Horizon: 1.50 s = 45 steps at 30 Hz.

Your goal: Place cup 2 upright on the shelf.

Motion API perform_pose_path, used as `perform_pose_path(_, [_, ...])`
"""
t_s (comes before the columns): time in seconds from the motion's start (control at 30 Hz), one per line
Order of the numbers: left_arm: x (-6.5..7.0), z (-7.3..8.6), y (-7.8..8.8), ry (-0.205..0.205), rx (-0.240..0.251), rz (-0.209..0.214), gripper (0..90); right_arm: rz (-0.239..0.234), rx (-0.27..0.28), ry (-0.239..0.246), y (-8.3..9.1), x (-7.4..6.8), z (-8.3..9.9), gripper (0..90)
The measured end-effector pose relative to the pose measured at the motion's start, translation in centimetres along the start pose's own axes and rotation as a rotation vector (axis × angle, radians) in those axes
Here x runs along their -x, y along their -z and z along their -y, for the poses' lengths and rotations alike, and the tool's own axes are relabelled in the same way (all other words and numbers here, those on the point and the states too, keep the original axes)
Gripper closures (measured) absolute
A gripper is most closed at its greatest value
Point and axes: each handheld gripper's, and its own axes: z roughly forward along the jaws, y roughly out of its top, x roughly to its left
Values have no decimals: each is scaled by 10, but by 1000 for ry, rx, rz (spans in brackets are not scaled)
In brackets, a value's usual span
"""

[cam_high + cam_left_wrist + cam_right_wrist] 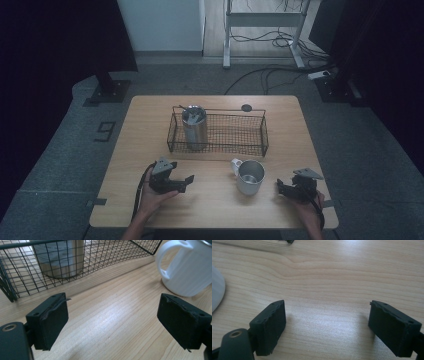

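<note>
Wood grain runs under both my grippers on the table (125,150); my left gripper (186,181) sits low over the near left part of it, its jaws spread apart with nothing but bare board between them; from its own view the pads (53,322) frame empty wood. Behind it stands the wire basket (260,142) (a steel tumbler (194,127) upright in its left end). Between my two hands, near the front edge, stands the white mug (249,177), handle turned toward the basket, untouched. Right of the mug rests my right gripper (281,188), jaws parted over bare table too, holding nothing, pointing at the mug.
</note>
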Motion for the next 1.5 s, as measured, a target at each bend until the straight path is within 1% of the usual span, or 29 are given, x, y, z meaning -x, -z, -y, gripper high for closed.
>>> perform_pose_path(0.07, [0,0,0,4,0,2,103,-4,1,8,1,0,0,141])
perform_pose_path(0.1, [-1,0,0,6,1,2,103,-10,7,12,1,0,1,141])
perform_pose_path(0.13, [-2,1,0,10,1,2,103,-18,28,16,4,2,2,142])
perform_pose_path(0.17, [-2,1,0,10,1,2,103,-18,28,16,4,2,2,142])
perform_pose_path(0.2, [-3,2,0,14,1,4,103,-31,42,13,7,3,3,143])
perform_pose_path(0.23, [-3,2,0,14,1,4,103,-31,42,13,7,3,3,143])
perform_pose_path(0.3, [-3,2,-1,13,1,0,105,-51,56,15,11,3,4,143])
perform_pose_path(0.33, [-3,3,-2,11,-4,-3,113,-71,80,23,18,0,3,142])
perform_pose_path(0.37, [-3,3,-2,11,-4,-3,115,-82,93,28,22,-2,2,143])
perform_pose_path(0.4, [-3,4,-2,9,-6,-5,115,-82,93,28,22,-2,2,143])
perform_pose_path(0.43, [-3,4,-3,8,-8,-8,116,-98,102,37,26,-4,1,142])
perform_pose_path(0.47, [-3,5,-3,9,-8,-7,116,-127,125,49,34,-10,-1,141])
perform_pose_path(0.5, [-3,5,-3,9,-8,-7,116,-127,125,49,34,-10,-1,141])
perform_pose_path(0.57, [-4,5,-2,10,-7,-8,116,-162,147,58,41,-16,-3,139])
perform_pose_path(0.6, [-4,5,-1,12,-5,-7,116,-189,165,70,46,-23,-5,136])
perform_pose_path(0.67, [-5,5,-1,18,0,-4,116,-210,178,79,50,-28,-6,135])
perform_pose_path(0.7, [-5,5,0,17,2,-4,116,-210,178,79,50,-28,-6,135])
perform_pose_path(0.73, [-5,5,1,14,5,-8,120,-229,188,82,52,-32,-8,134])
perform_pose_path(0.83, [-6,5,0,18,2,-7,121,-242,197,83,55,-35,-9,135])
perform_pose_path(1.1, [-8,6,-1,29,-1,-5,126,-268,218,118,60,-43,-10,133])
perform_pose_path(1.2, [-8,7,-2,33,-1,-3,126,-294,228,127,62,-48,-11,132])
perform_pose_path(1.3, [-9,7,-1,35,-1,-2,127,-303,231,133,63,-51,-12,132])
perform_pose_path(1.33, [-9,7,-1,37,0,0,127,-317,233,136,64,-53,-12,131])
perform_pose_path(1.37, [-9,7,-1,40,0,0,127,-317,233,136,64,-53,-12,131])
perform_pose_path(1.47, [-10,7,-1,47,1,3,127,-347,247,138,67,-57,-15,131])
perform_pose_path(1.5, [-10,7,-1,47,1,3,127,-347,247,138,67,-57,-15,131])
